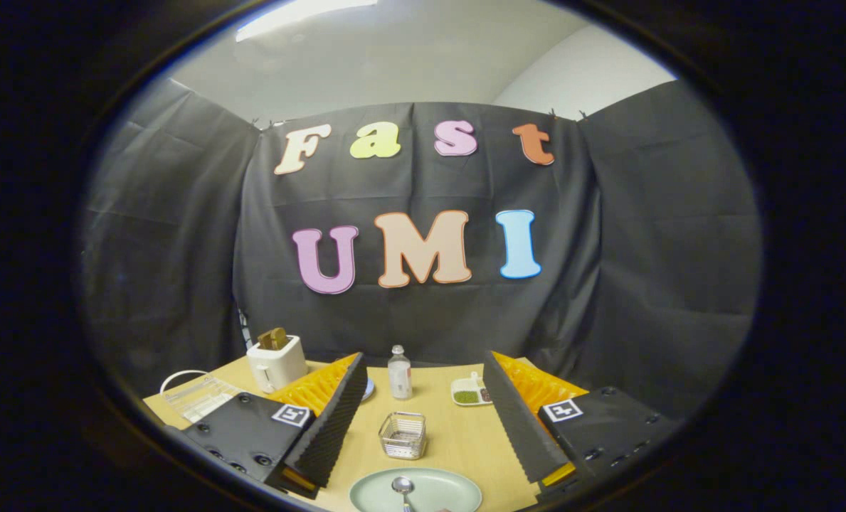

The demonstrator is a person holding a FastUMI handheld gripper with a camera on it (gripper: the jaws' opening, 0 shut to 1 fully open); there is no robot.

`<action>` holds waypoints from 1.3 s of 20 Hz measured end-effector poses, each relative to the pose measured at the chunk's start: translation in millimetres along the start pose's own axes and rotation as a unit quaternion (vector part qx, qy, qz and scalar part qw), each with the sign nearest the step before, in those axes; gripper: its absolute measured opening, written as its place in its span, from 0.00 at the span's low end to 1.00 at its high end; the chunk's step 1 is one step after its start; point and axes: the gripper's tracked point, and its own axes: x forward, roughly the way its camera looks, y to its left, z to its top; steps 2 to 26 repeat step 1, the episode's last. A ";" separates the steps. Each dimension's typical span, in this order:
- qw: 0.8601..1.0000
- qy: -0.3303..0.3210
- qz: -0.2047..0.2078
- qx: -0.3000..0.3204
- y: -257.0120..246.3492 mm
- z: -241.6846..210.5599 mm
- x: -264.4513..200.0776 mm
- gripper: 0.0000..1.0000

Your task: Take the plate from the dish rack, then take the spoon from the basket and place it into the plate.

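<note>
- The gripper point(423, 409) is hovering above the wooden table point(458, 441) with its two fingers spread wide apart; nothing is lying between the pads, and neither finger is touching any object.
- The plate point(444, 492), pale green and round, is resting flat on the table between the fingers, closer to the camera than their tips.
- The spoon point(403, 488) is lying in the plate, its bowl sitting towards the plate's left half and its handle running back towards the camera.
- The basket point(403, 434), a small wire-mesh container, is standing upright on the table just beyond the plate, between the two fingers; no contents are showing through its mesh.
- A small clear bottle point(399, 372) with a white cap is standing upright beyond the basket, near the booth's back wall.
- A white divided dish point(469, 392) holding something green is sitting to the right of the bottle, partly behind the right finger.
- A white toaster point(277, 361) with toast projecting from its slot is standing at the far left of the table.
- A clear wire-framed dish rack point(195, 392) is lying at the table's left edge, nearer than the toaster.
</note>
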 end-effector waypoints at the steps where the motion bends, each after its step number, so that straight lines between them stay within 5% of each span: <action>1: 1.000 -0.001 0.000 0.000 -1.4 1.5 -0.3 1.00; 26: 1.000 -0.001 0.000 0.000 -1.4 1.5 -0.3 1.00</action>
